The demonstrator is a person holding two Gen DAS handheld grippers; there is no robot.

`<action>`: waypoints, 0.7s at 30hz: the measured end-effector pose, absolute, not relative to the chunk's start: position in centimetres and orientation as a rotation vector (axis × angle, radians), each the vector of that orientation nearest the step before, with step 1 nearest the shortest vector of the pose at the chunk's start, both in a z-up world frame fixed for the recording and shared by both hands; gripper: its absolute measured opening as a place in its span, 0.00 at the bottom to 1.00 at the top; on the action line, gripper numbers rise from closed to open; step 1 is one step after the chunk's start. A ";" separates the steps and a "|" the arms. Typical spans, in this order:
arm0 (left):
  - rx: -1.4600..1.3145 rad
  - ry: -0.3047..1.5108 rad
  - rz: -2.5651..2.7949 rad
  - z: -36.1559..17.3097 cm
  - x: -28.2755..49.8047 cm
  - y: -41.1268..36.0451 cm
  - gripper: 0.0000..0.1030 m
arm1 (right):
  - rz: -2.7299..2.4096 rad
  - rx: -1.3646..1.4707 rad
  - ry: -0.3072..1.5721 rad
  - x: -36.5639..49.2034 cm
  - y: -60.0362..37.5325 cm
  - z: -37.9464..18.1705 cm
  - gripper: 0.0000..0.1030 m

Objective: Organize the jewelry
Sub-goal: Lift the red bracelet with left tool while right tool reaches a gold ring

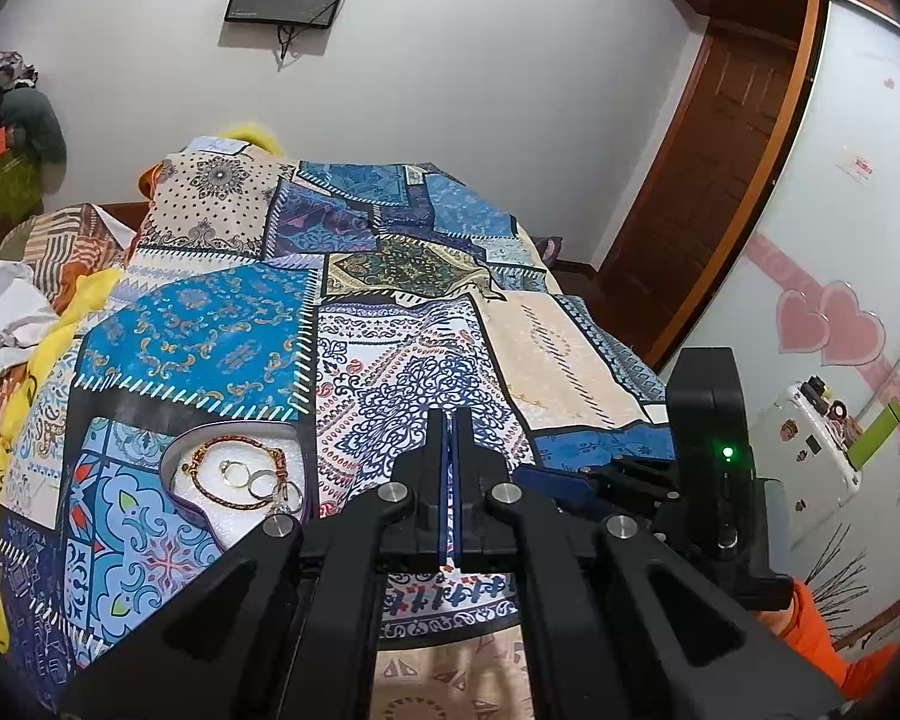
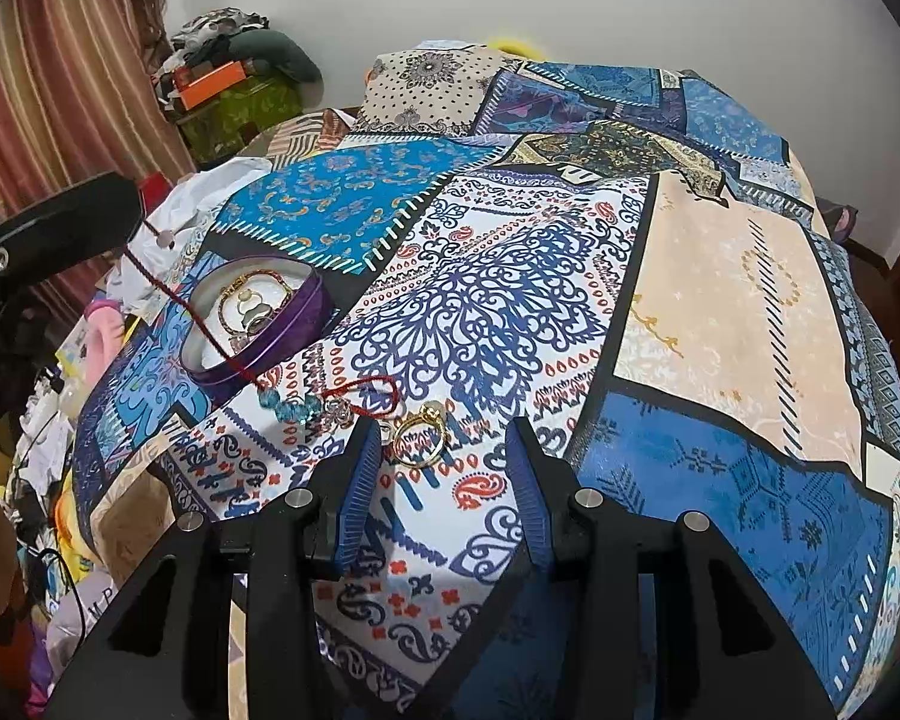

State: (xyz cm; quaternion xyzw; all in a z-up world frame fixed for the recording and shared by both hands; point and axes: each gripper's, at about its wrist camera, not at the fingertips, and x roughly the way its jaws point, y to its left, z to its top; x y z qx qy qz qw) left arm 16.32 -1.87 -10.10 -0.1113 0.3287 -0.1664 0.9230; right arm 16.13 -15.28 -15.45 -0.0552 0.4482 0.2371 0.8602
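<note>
Above the patchwork bedspread (image 2: 720, 300), the right gripper (image 2: 444, 438) stands part open, a gold ring (image 2: 420, 435) lying loose between its tips. The left gripper (image 1: 452, 420) is closed, apparently pinching a red cord (image 2: 150, 282) strung over the purple tin (image 2: 306, 312); bare bedspread lies right of the ring.

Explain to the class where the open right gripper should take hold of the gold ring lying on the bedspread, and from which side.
Grip the gold ring across its plain band, coming down from above. It lies flat on the bedspread, its setting at the far end, so a finger on each side of the hoop probably suits best. The right gripper is open just short of it.
</note>
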 end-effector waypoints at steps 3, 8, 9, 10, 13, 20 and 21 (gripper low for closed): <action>-0.232 0.677 -0.337 -10.3 16.3 -1.8 0.00 | 0.502 -0.168 0.933 15.8 -14.5 -15.6 0.38; -0.240 0.677 -0.331 -10.3 16.2 -1.7 0.00 | 0.488 -0.239 0.905 15.6 -13.6 -16.1 0.24; -0.240 0.675 -0.330 -10.2 16.2 -1.7 0.00 | 0.488 -0.232 0.905 15.6 -13.7 -16.1 0.21; -0.239 0.675 -0.331 -10.2 16.2 -1.7 0.00 | 0.488 -0.220 0.908 15.7 -13.9 -16.0 0.16; -0.224 0.672 -0.338 -9.9 16.3 -2.0 0.00 | 0.489 -0.182 0.906 15.8 -14.4 -15.8 0.15; -0.210 0.631 -0.348 -8.4 16.2 -2.3 0.00 | 0.468 -0.137 0.900 15.6 -15.2 -15.2 0.06; -0.207 0.620 -0.346 -8.1 16.1 -2.3 0.00 | 0.466 -0.134 0.896 15.5 -15.3 -15.0 0.06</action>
